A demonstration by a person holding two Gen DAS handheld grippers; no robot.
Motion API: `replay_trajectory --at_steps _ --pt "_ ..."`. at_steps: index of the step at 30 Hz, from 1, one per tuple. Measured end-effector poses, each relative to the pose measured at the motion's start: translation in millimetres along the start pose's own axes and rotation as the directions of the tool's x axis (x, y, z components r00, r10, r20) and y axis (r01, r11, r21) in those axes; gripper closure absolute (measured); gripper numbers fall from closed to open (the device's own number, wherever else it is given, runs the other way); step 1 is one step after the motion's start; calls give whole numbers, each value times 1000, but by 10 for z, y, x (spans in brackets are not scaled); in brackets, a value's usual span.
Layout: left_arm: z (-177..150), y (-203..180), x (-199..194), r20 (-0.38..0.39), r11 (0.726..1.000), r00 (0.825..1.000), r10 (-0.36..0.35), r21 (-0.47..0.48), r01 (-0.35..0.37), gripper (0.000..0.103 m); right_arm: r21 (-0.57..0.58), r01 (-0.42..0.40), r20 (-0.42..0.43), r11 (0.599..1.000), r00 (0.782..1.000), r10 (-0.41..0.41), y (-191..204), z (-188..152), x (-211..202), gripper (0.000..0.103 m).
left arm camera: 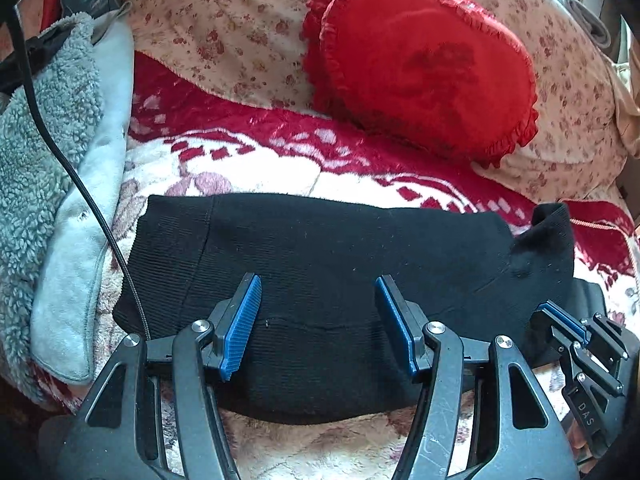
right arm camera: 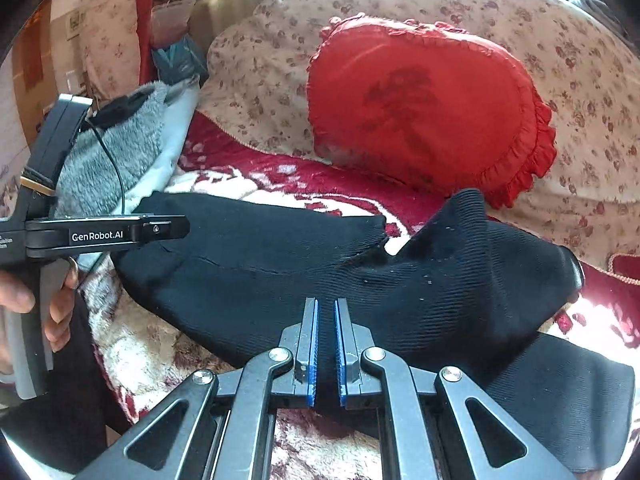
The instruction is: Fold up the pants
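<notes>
Black knit pants (left arm camera: 320,264) lie across a red and white blanket (left arm camera: 240,156) on a bed. My left gripper (left arm camera: 318,280) hangs over their middle, open, with its blue pads apart and nothing pinched between them. My right gripper (right arm camera: 326,304) is shut, with a thin layer of the pants' fabric (right arm camera: 440,280) between its pads. That right part of the pants is doubled over a lower layer (right arm camera: 560,396) and rises in a peak (right arm camera: 468,204). The left wrist view shows the right gripper (left arm camera: 560,314) at the pants' right end. In the right wrist view, a hand (right arm camera: 60,300) holds the left gripper (right arm camera: 176,230).
A red frilled heart cushion (left arm camera: 420,76) leans on a floral pillow (left arm camera: 224,28) behind the pants. A grey fleece blanket (left arm camera: 44,132) is heaped at the left. A black cable (left arm camera: 80,184) runs across it to the left gripper.
</notes>
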State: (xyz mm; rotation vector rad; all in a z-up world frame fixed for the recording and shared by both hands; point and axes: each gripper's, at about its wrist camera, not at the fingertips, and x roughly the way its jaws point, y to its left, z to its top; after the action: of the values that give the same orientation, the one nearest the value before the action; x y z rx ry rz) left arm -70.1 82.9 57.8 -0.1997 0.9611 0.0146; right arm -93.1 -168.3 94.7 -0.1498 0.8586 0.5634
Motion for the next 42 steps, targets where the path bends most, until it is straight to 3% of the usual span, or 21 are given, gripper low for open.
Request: replay_trajectory --at_steps 5,11,16,22,25,31,42 --pt "-26 11 53 -7 1000 1000 5 6 -5 44 27 -6 -70 1000 997 8 -15 -54 148 98" --pt "-55 -6 93 0 999 1000 19 28 -19 44 101 -24 -92 995 995 33 -134 -112 193 98" --pt "-57 -21 86 3 1000 1000 16 25 -16 44 133 -19 -39 991 999 24 -230 -81 -9 95" --pt "-57 6 91 17 1000 1000 1 9 -1 44 255 59 14 965 998 -64 -687 -117 -369 91" --pt "-51 40 91 24 1000 1000 -13 -9 14 44 322 112 18 940 992 -124 -970 -154 -467 87" --pt "-50 46 97 30 1000 999 -21 -11 21 44 510 158 -2 846 983 -183 -1648 -158 -422 74" --pt "-25 47 115 30 999 999 -30 -18 30 43 674 179 -90 717 983 -160 -2398 -100 188 74"
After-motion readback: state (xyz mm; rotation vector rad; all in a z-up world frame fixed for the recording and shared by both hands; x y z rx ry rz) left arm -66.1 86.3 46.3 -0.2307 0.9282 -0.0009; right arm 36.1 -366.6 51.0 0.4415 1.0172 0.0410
